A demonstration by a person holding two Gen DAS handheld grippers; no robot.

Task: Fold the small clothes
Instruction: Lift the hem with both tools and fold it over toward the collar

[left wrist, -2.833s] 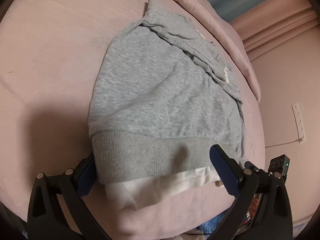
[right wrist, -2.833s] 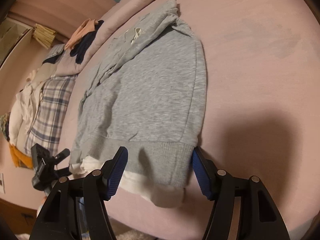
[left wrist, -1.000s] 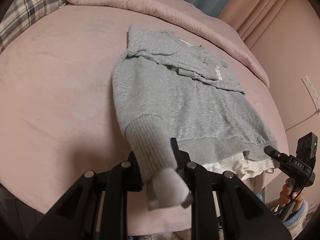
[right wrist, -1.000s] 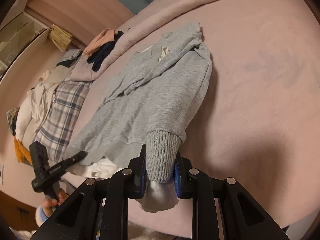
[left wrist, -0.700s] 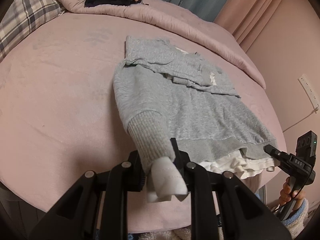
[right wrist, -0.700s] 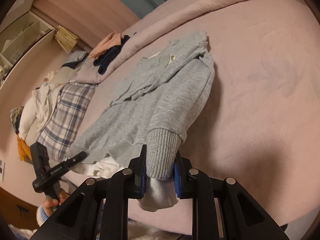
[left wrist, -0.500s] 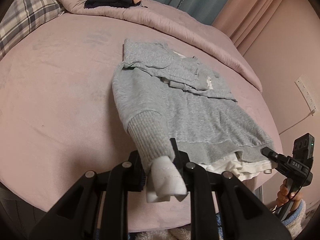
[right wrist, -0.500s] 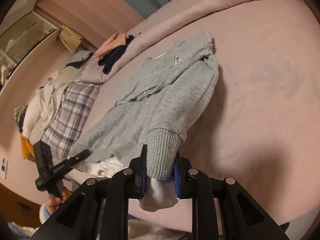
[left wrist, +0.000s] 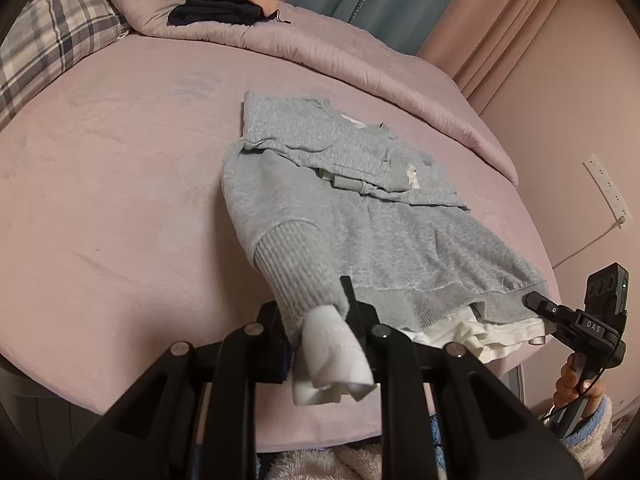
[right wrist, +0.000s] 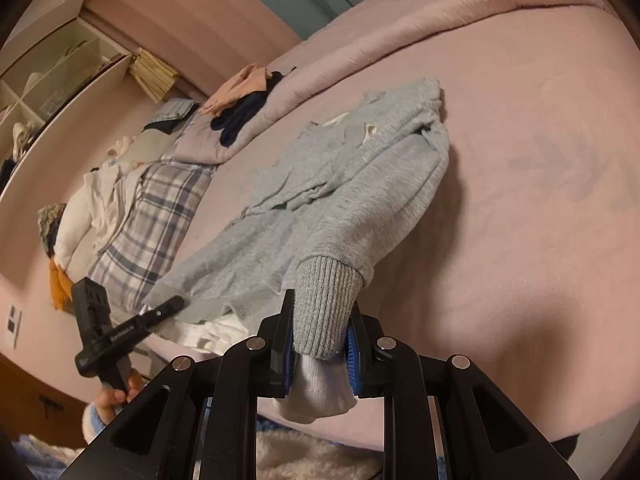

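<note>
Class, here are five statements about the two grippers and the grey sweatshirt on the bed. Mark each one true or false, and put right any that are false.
1. The left gripper is shut on the ribbed hem of the grey sweatshirt. True.
2. The right gripper is open and holds nothing. False: it too is shut on the ribbed hem.
3. A white inner layer hangs below the hem at each grip. True.
4. The sweatshirt lies on a wooden table. False: it lies on a pink bed.
5. A plaid pillow lies on the bed. True.
</note>
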